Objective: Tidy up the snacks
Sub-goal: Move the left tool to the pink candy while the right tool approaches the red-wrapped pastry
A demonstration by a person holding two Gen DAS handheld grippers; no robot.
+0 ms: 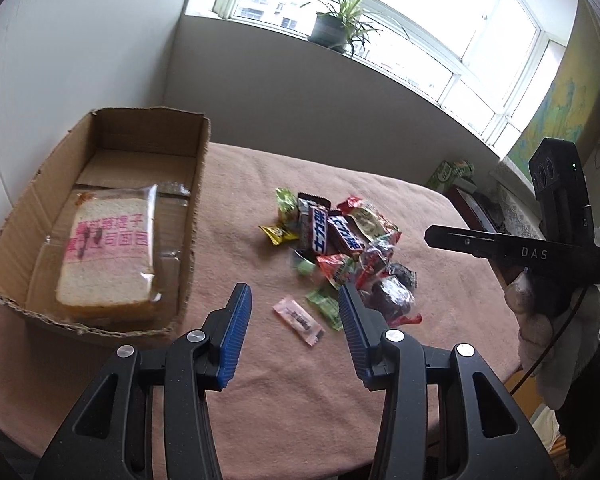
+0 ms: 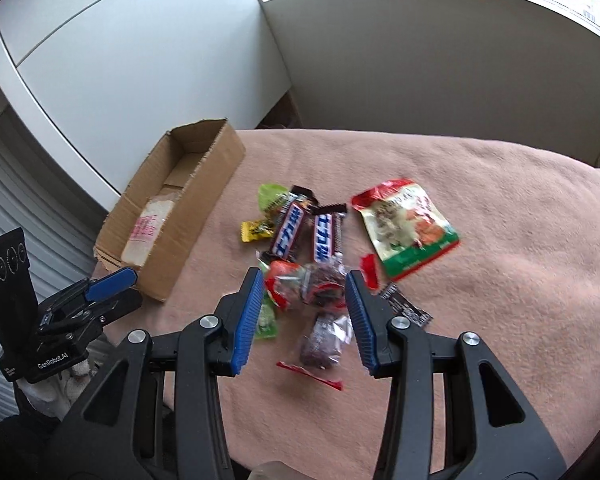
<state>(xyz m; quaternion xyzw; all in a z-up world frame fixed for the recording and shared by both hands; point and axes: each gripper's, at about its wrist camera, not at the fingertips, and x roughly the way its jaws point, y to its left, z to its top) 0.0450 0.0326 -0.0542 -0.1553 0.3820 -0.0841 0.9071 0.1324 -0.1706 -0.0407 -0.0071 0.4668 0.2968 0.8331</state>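
Now | both tongs gape, empty | snack pile [image 2: 316, 256] just ahead of right tongs [image 2: 305, 316], seemingly untouched

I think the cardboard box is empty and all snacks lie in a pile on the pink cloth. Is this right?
Not quite. The cardboard box is not empty: a wrapped bread slice lies inside, as the left wrist view shows. The other snacks do lie in a pile on the pink cloth.
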